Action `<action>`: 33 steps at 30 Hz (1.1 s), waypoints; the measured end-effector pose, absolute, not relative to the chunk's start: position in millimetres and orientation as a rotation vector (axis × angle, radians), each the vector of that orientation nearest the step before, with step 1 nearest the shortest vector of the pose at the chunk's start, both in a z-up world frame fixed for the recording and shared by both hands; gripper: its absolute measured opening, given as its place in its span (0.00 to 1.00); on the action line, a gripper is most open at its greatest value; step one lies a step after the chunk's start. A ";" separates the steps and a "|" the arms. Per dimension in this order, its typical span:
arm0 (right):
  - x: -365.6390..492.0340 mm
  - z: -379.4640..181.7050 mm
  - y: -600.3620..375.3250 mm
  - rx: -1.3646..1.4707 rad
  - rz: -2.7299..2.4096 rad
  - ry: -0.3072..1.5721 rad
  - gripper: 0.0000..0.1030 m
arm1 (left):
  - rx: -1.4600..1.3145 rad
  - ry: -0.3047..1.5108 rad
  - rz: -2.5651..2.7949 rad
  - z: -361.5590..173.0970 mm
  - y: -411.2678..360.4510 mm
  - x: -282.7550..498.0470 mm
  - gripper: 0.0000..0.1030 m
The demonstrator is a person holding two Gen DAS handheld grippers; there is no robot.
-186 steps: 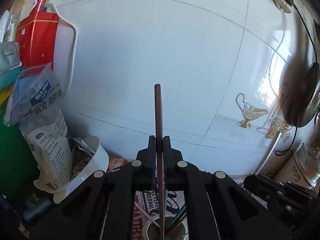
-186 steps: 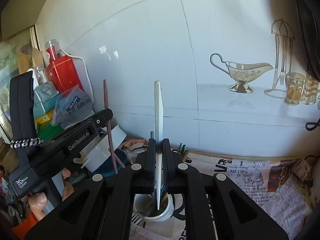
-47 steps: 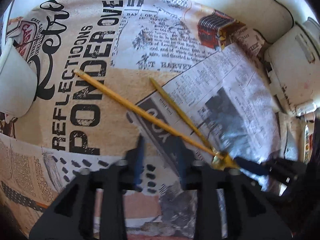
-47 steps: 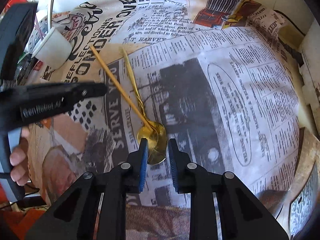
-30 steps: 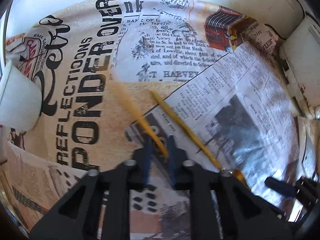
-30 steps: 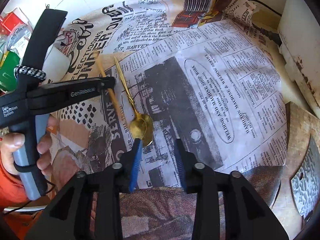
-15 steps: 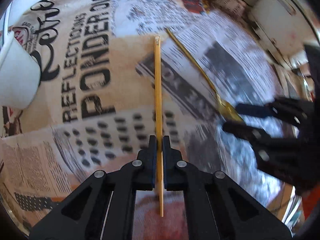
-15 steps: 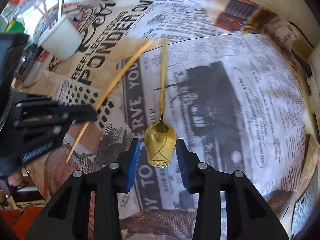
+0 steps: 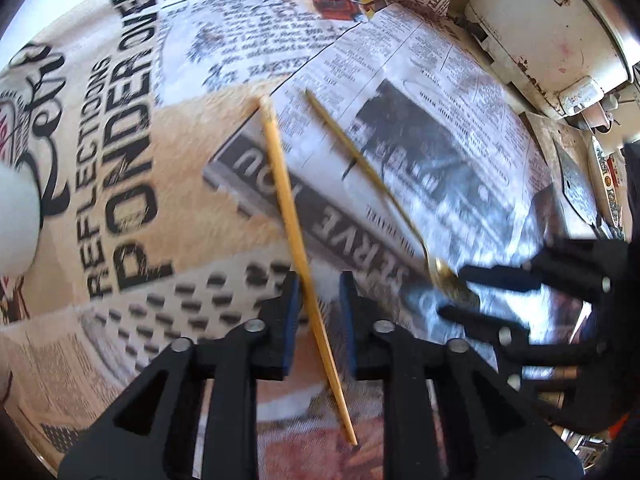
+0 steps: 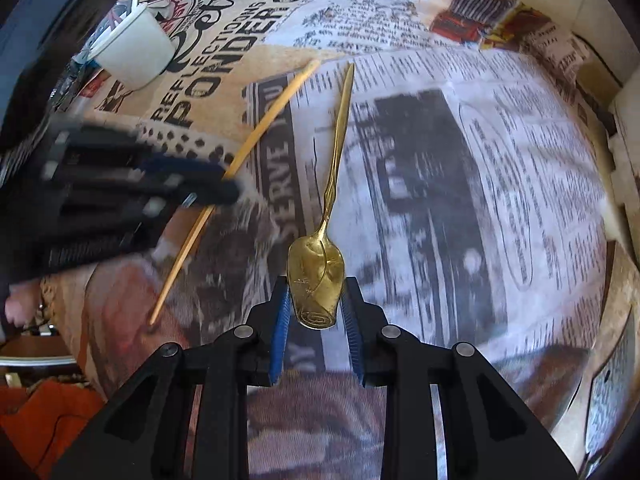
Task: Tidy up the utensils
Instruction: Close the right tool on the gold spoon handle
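A yellow chopstick (image 9: pixel 288 216) lies on the newspaper-print cloth and runs between the open fingers of my left gripper (image 9: pixel 318 292). It also shows in the right wrist view (image 10: pixel 256 136). A gold spoon (image 10: pixel 320 268) lies beside it, its handle pointing away. The spoon's bowl sits between the open blue-padded fingers of my right gripper (image 10: pixel 316 304), which touch or nearly touch its sides. In the left wrist view the spoon (image 9: pixel 372 176) ends at the right gripper's fingers (image 9: pixel 496 276). A white cup (image 10: pixel 132 60) holding utensils stands at the far left.
The newspaper-print cloth (image 10: pixel 460 120) covers the table. A white appliance (image 9: pixel 548 20) stands at the far right edge. A wooden board with a metal object (image 10: pixel 616 384) lies at the right. The white cup's side (image 9: pixel 16 220) shows at the left of the left wrist view.
My left gripper, shut on the chopstick half a second ago, now stands open with the chopstick lying tilted between its fingers. My right gripper has closed in around the spoon's bowl.
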State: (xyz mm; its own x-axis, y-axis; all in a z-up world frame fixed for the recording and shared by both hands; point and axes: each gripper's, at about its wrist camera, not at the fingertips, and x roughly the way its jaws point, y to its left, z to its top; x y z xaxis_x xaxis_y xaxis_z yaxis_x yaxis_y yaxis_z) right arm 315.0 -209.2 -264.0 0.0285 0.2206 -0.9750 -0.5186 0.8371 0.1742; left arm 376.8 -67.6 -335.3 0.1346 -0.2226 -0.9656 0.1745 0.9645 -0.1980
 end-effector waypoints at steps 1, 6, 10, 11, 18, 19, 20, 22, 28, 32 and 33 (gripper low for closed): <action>314.5 -262.4 -212.6 -0.242 0.576 1.439 0.23 | -0.031 1.408 -0.282 -335.8 -70.1 382.0 0.21; 317.6 -249.9 -225.0 -0.154 0.556 1.422 0.24 | -0.017 1.413 -0.252 -338.6 -79.9 408.7 0.21; 324.1 -244.6 -230.9 -0.130 0.535 1.397 0.26 | 0.015 1.407 -0.229 -341.0 -93.1 423.4 0.20; 325.9 -245.4 -230.3 -0.135 0.527 1.395 0.26 | 0.034 1.401 -0.226 -341.2 -97.6 425.6 0.20; 334.8 -251.8 -225.5 -0.133 0.520 1.411 0.26 | 0.001 1.414 -0.225 -345.4 -118.7 443.6 0.05; 334.9 -252.3 -225.7 -0.132 0.520 1.412 0.26 | 0.007 1.415 -0.219 -347.1 -130.5 451.0 0.04; 333.0 -252.5 -225.8 -0.133 0.516 1.412 0.26 | 0.012 1.420 -0.213 -347.3 -134.5 453.3 0.03; 333.6 -253.9 -226.0 -0.133 0.506 1.412 0.26 | 0.041 1.418 -0.204 -348.5 -144.5 458.8 0.03; 341.7 -257.7 -224.1 -0.073 0.495 1.416 0.26 | 0.004 1.408 -0.203 -348.8 -141.5 457.8 0.03; 351.5 -266.1 -212.4 -0.060 0.480 1.420 0.26 | -0.045 1.367 -0.177 -337.2 -118.8 445.4 0.03; 352.9 -268.5 -209.0 -0.060 0.476 1.423 0.26 | -0.054 1.345 -0.169 -331.5 -111.9 439.3 0.03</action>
